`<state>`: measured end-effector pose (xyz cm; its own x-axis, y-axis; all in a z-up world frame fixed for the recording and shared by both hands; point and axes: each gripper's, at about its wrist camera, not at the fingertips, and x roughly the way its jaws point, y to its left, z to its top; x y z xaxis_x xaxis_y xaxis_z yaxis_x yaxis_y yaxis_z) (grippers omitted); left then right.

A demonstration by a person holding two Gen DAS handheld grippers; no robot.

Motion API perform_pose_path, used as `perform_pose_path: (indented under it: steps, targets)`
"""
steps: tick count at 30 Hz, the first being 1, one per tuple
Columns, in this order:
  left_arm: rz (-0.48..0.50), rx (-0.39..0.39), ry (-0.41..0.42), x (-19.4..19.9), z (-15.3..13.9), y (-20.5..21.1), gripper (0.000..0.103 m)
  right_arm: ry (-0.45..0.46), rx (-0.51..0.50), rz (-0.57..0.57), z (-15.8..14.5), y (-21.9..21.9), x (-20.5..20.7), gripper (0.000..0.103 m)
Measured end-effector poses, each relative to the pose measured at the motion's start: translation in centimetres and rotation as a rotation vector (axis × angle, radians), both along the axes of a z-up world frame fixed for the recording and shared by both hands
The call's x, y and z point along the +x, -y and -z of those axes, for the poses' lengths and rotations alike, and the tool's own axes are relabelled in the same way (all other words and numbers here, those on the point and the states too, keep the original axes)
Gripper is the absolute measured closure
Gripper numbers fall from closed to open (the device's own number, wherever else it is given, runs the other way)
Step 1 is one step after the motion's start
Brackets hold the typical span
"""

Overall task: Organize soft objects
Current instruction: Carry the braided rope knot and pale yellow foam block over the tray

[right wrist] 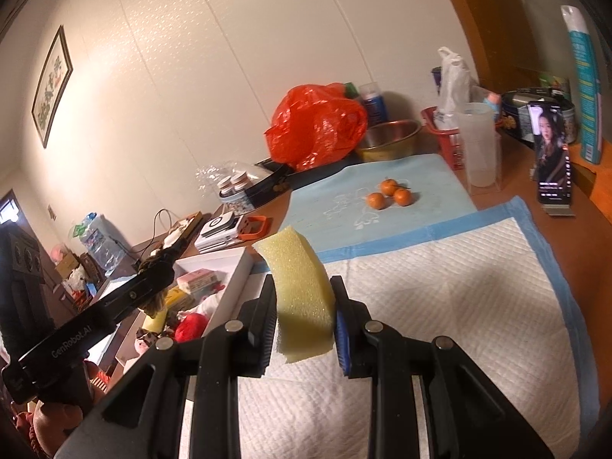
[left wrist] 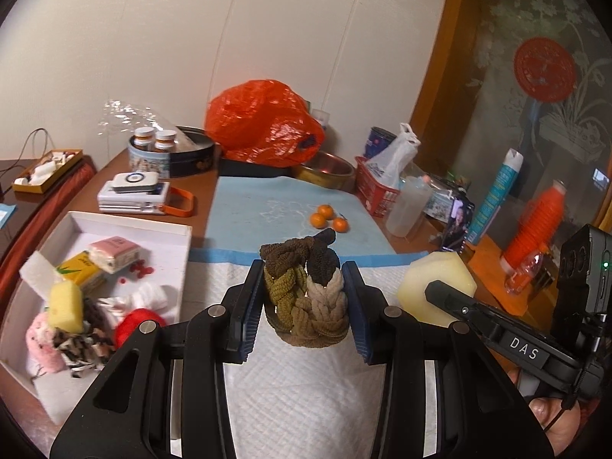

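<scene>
Braided hair ties point(left wrist: 306, 290) sit clamped in your left gripper point(left wrist: 304, 306) jaws. Your right gripper point(right wrist: 304, 317) jaws pinch the yellow sponge point(right wrist: 302, 298) above the white pad point(right wrist: 459, 306).

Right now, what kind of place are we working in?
Probably a lived-in room at home: a cluttered wooden table holding mandarins, a red plastic bag, and a propped-up phone playing video; a framed picture hangs on the wall.

Left tongs point(left wrist: 305, 306) clamped on braided bands point(left wrist: 306, 298), over padded sheet point(left wrist: 306, 382) on counter point(left wrist: 493, 267); tray point(left wrist: 126, 229) left, tangerines point(left wrist: 327, 216) behind, sponge point(left wrist: 436, 287) in right tongs point(right wrist: 306, 313) right.
</scene>
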<state>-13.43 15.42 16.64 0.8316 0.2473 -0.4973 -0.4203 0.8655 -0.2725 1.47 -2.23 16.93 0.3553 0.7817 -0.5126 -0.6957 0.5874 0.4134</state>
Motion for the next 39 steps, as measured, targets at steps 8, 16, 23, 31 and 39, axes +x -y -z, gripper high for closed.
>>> perform_pose_path:
  steps: [8,16,23,31,39]
  targets:
    - [-0.13,0.038,0.008,-4.6,-2.1,-5.5,0.063,0.022,0.007,-0.067,-1.6,-3.8,-1.7,0.077]
    - [-0.273,0.098,-0.021,-9.2,-4.1,-11.4,0.063,0.052,0.068,-0.128,-5.0,-8.2,-2.9,0.077]
    - [-0.284,0.109,-0.05,-11.1,-3.2,-13.6,0.063,0.037,0.083,-0.183,-5.4,-12.7,-5.2,0.077]
    - [-0.265,0.098,-0.067,-12.0,-2.1,-16.3,0.063,0.017,0.06,-0.188,-4.3,-16.1,-6.8,0.077]
    - [-0.229,0.055,-0.097,-11.0,-0.1,-18.9,0.063,0.0,0.002,-0.185,-2.6,-19.2,-8.2,0.077]
